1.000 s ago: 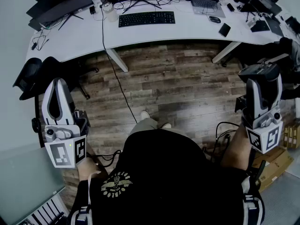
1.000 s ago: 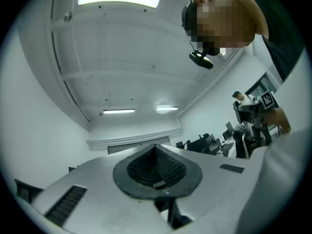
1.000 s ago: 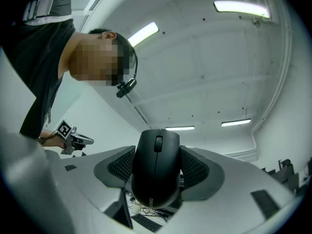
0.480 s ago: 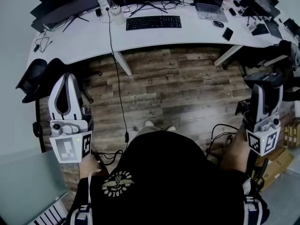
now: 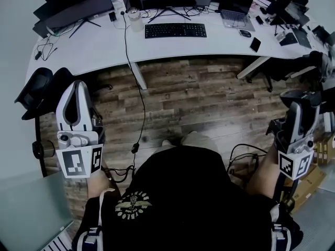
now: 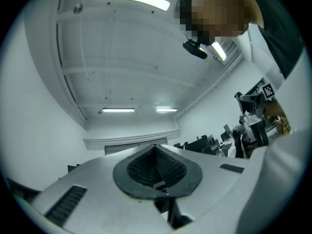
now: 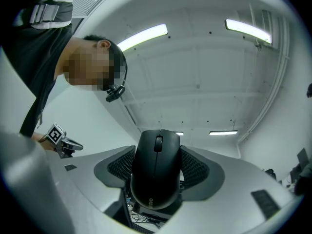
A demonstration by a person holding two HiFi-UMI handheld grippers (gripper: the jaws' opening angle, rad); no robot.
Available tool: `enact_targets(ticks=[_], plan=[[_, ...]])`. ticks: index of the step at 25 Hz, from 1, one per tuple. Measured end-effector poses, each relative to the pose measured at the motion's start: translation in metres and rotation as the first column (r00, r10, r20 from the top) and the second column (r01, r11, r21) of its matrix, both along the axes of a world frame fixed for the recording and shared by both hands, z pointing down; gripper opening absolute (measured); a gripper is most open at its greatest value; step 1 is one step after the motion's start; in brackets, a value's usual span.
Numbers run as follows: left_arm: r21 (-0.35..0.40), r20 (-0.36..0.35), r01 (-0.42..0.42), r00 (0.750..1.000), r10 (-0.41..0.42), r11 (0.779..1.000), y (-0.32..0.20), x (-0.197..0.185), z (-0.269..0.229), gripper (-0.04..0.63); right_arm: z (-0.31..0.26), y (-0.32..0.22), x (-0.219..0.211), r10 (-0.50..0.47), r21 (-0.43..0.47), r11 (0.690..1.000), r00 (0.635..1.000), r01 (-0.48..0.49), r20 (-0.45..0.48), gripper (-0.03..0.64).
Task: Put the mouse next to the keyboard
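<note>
Mouse (image 7: 157, 169) is gripped by the right gripper (image 5: 300, 97), clamped between its pads (image 7: 119, 166), wheel end up and aimed at the ceiling (image 7: 204, 77). The mouse's lower end is hidden where the jaws meet the gripper body. In the head view the mouse cannot be separated from the dark tip of that gripper. Left gripper (image 5: 78, 88) is clenched: jaws pressed together with nothing between them, also pointed at the ceiling. Both grippers are held low at the person's sides, over the wood floor (image 5: 199, 98) and well apart from the table (image 5: 104, 48). Keyboard (image 5: 175, 30) lies on the table near the middle, in front of the monitors (image 5: 78, 7), which are cut off at the top edge. A second mouse (image 5: 245, 33) sits on the table right of the keyboard, near a laptop (image 5: 234, 13) and a phone (image 5: 255, 44); it is too small for detail. The table's right end is cluttered and cut off by the frame edge, so items there cannot be made out. A cable (image 5: 137, 98) hangs from the table down to the floor. A chair (image 5: 36, 90) is partly seen at the left. The floor nearest the person is hidden by the torso.
</note>
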State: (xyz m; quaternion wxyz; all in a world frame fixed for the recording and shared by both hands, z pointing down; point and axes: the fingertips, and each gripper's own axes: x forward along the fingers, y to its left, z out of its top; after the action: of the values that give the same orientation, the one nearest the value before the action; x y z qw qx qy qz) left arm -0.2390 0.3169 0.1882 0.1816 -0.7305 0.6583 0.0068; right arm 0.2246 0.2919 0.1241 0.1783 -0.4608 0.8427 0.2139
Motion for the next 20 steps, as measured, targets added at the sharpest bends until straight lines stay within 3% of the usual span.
enact_targets(ticks=[8, 20], plan=[[-0.023, -0.012, 0.015, 1.000, -0.015, 1.000, -0.024, -0.016, 0.013, 0.002, 0.005, -0.037, -0.011, 0.016, -0.017, 1.000, 1.000, -0.016, -0.011, 0.288], [-0.032, -0.005, 0.025, 1.000, -0.025, 0.999, -0.080, -0.007, 0.016, 0.002, 0.015, -0.101, -0.006, -0.021, -0.038, 0.999, 1.000, 0.020, -0.007, 0.288]])
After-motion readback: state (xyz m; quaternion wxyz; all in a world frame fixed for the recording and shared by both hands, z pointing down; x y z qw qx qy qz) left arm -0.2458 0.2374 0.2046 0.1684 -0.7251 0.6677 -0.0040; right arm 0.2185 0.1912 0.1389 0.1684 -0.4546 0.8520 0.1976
